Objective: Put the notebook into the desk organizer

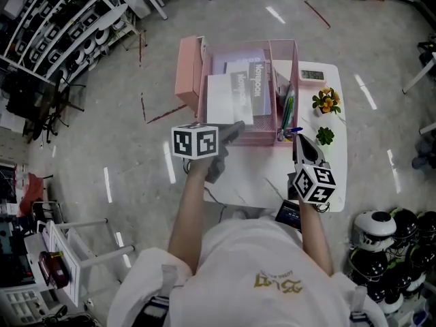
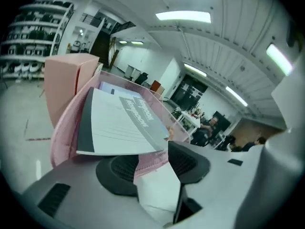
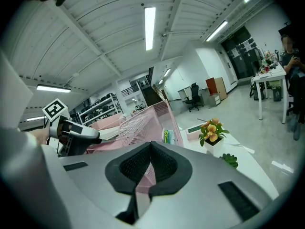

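Currently, left claw [image 2: 153, 162] stands open astride the desk organizer [image 2: 64, 128] rim beneath the notebook [image 2: 119, 123]; right claw [image 3: 151, 149] is closed, empty.

Both bare forearms [image 1: 187, 210] reach forward. The grey left hand-held gripper [image 1: 234, 131] tilts downward with its jaws standing apart. The black-and-white right hand-held gripper [image 1: 298, 142] points nearly level, its jaws closed together on nothing.

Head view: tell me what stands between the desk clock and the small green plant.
A pot of orange flowers stands between the desk clock and the small green plant, seen clearly in the head view.
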### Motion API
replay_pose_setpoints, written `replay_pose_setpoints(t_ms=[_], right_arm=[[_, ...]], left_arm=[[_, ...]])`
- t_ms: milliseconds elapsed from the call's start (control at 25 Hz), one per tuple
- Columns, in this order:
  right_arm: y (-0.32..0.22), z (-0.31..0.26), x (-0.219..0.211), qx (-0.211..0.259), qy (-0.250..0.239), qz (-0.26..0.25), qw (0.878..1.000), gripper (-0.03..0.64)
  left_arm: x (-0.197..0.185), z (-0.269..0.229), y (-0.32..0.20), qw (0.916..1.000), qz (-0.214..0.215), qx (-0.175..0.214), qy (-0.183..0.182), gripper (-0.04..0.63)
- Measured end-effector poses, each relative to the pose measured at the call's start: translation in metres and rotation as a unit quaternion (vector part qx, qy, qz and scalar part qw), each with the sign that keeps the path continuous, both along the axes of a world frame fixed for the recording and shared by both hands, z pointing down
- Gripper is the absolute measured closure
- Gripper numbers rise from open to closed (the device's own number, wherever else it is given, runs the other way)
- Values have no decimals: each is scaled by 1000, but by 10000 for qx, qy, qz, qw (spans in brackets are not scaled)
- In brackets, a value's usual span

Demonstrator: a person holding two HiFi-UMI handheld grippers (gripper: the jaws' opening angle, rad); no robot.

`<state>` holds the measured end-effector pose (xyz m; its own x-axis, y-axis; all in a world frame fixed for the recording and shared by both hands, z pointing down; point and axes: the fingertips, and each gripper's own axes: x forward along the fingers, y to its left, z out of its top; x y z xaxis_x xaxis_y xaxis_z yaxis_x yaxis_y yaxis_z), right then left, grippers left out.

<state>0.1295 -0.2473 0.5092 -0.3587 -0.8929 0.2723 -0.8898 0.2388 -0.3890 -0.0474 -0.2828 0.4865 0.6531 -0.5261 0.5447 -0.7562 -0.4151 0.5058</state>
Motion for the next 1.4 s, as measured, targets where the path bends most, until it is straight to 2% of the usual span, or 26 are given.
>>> replay_pose_setpoints(t_ms=[80,160,200,320,360,400,440,480,520,560,640,680,720,800,840,920,960,1000,1040,1080,1120,1160,1240,1280,1360,1400], right_arm=[[3,0,-3,11,9,-5,10000,606],[6,-2,-7,27,25,-21,10000,606],[8,-2,-9,30,34,-29,10000,604],[14,-2,-14,14,65,-30,10000,606],[15,-3,-15,9,77,-25,10000,606],[17,-3,-18,7,90,-24,10000,605],[19,-4,-20,4,103,-31,9999,606],[21,-4,-24,1,114,-48,9999,606],[23,-4,-27,-2,127,-69,9999,606],[25,-4,-30,-4,142,-88,9999,606],[27,-4,-33,-3,169,-103,9998,604],[28,-5,-34,1,182,-95,9998,605],[27,-5,-33,5,195,-76,9998,606],[27,-5,-31,6,207,-21,9998,605],[28,-5,-30,5,211,-2,9998,606],[30,-7,-32,10,223,8,9998,606],[31,-7,-32,14,229,10,9997,606],[30,-7,-32,16,235,15,9997,606],[29,-6,-32,12,240,21,9997,605],[29,-6,-32,1,242,24,9997,605],[30,-5,-34,-10,246,13,9997,606],[33,-5,-38,-13,255,-12,9997,606],[34,-7,-43,6,293,-65,9995,604],[31,-8,-43,13,309,-72,9995,606],[25,-7,-43,6,314,-70,9995,606],[26,-5,-44,-6,310,-80,9995,606]], left_arm=[[6,-9,1,9964,-31,-184,830,376],[11,-17,8,9894,47,-281,1426,339],[13,-18,13,9874,124,-292,1550,324],[15,-12,26,9868,440,-335,1520,275],[16,-14,25,9834,509,-421,1692,276],[17,-21,20,9748,455,-519,2123,294],[15,-34,10,9584,249,-576,2785,324],[11,-49,-1,9365,-44,-552,3463,335],[6,-58,-10,9211,-305,-455,3855,326],[2,-56,-13,9233,-452,-357,3797,302],[2,-33,-2,9546,-402,-383,2928,250],[7,-26,6,9602,-254,-512,2736,249],[13,-26,13,9543,-76,-674,2911,272],[23,-37,20,9263,201,-922,3647,266],[24,-37,20,9204,242,-987,3776,265],[19,-32,19,9176,140,-1144,3805,259],[15,-35,13,9043,-9,-1266,4077,259],[10,-42,1,8806,-238,-1364,4532,259],[4,-50,-15,8529,-506,-1388,5007,262],[-1,-56,-28,8297,-757,-1360,5361,256],[-4,-57,-33,8159,-951,-1337,5545,244],[-5,-55,-30,8105,-1063,-1351,5599,233],[-3,-47,-18,8056,-1094,-1485,5630,204],[-1,-45,-18,7975,-1086,-1561,5725,213],[-1,-50,-28,7704,-1198,-1638,6044,216],[-2,-53,-31,7596,-1306,-1638,6158,188]])
